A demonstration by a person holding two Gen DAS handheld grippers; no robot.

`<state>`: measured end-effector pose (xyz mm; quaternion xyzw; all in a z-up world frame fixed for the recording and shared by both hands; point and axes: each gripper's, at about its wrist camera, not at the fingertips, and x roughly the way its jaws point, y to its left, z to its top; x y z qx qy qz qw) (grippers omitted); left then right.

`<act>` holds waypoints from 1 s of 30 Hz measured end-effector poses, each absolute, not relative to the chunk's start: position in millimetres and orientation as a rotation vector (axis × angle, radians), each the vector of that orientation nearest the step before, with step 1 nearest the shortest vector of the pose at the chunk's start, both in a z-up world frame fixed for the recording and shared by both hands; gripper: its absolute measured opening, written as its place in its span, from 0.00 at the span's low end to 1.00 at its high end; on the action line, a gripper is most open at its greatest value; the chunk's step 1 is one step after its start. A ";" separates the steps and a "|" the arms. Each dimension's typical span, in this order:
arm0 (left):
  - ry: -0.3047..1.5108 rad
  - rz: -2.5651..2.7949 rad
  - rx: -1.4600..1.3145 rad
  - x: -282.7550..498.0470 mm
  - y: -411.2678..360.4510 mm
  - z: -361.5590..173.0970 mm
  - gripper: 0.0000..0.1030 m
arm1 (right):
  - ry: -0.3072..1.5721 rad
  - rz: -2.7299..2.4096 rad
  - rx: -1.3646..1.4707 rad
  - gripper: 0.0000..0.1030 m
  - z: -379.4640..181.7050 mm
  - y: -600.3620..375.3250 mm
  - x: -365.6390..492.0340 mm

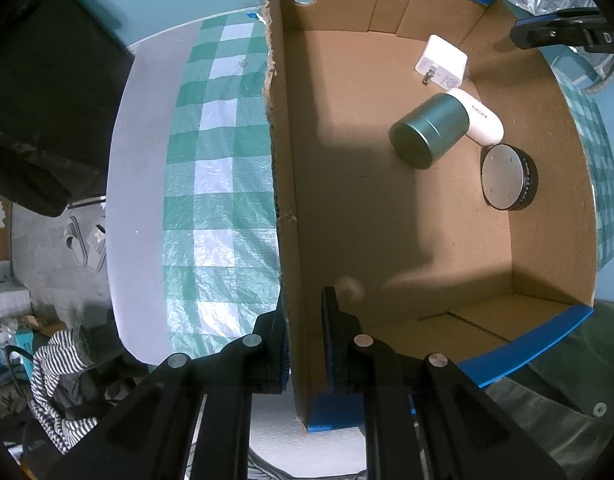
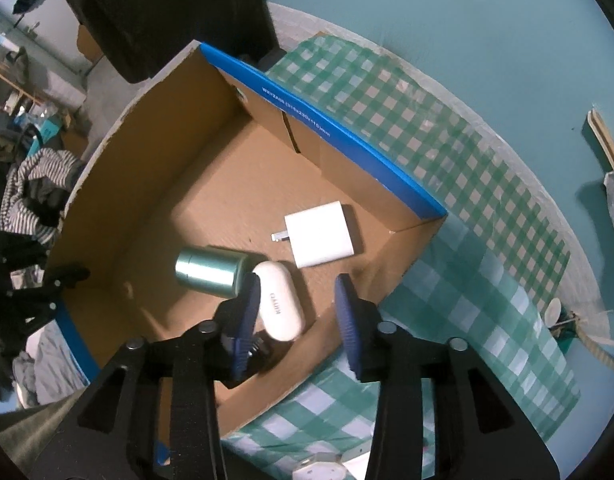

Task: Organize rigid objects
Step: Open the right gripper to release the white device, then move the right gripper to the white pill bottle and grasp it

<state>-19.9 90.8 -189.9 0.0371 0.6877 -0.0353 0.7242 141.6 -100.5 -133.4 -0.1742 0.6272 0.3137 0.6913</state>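
While the left gripper (image 1: 305,344) clamps the cardboard box (image 1: 285,184) wall, the right gripper (image 2: 297,320) hangs open above the white case (image 2: 281,306).

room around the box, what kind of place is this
Probably a lived-in home room. The cardboard box sits on a checked tablecloth; slippers and striped clothes lie on the floor.

The left claw (image 1: 305,340) is pinched nearly closed on a thin edge, while the right claw (image 2: 297,320) gapes wide and holds nothing.
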 end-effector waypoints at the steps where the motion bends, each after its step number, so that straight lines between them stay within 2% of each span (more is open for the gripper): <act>1: 1.518 -0.078 0.082 -20.3 90.8 -189.9 0.12 | 1.400 0.702 -0.389 0.42 -131.6 -101.1 140.6; 13: 1.516 -0.080 0.084 -21.4 91.0 -189.8 0.12 | 1.363 0.644 -0.344 0.56 -106.7 -128.6 132.0; 30: 1.512 -0.090 0.081 -21.7 96.3 -189.5 0.12 | 1.408 0.458 -0.176 0.62 -108.5 -215.2 114.3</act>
